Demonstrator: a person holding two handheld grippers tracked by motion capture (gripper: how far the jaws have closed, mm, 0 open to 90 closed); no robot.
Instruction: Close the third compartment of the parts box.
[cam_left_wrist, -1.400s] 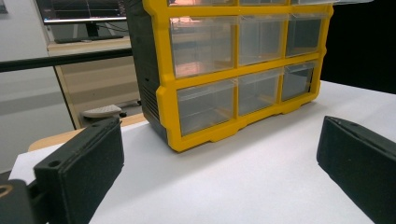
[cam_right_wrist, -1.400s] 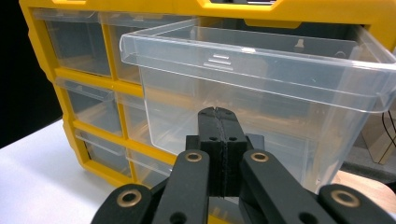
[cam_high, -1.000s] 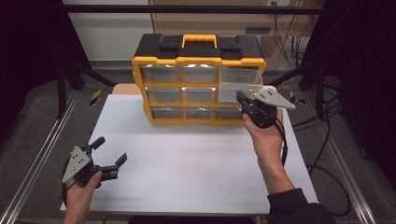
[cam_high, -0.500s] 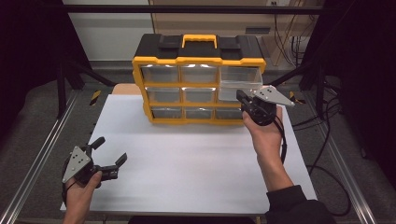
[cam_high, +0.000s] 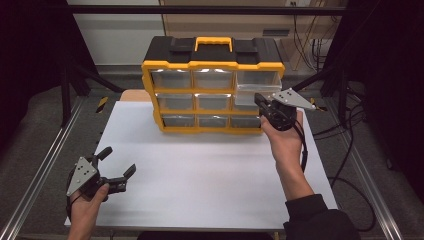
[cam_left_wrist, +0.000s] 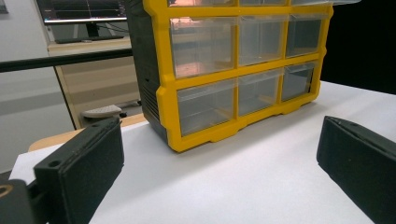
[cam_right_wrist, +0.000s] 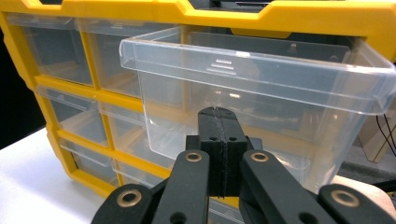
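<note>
One yellow-and-black plastic drawer organiser (cam_high: 212, 85) at the white table's (cam_high: 200, 185) far edge, nine clear drawers in three rows, upper right clear drawer (cam_right_wrist: 252, 93) pulled out, right gripper (cam_high: 263, 106) pressed together, empty, just before it, left gripper (cam_high: 117, 167) spread wide, empty, well nearer.

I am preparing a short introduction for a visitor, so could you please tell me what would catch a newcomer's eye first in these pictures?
The yellow and black drawer organiser stands at the far side of the white table, with nine clear drawers. Its top right drawer is pulled out, and the right gripper, jaws together, sits just in front of it. The left gripper is held open near the table's near left corner.
</note>
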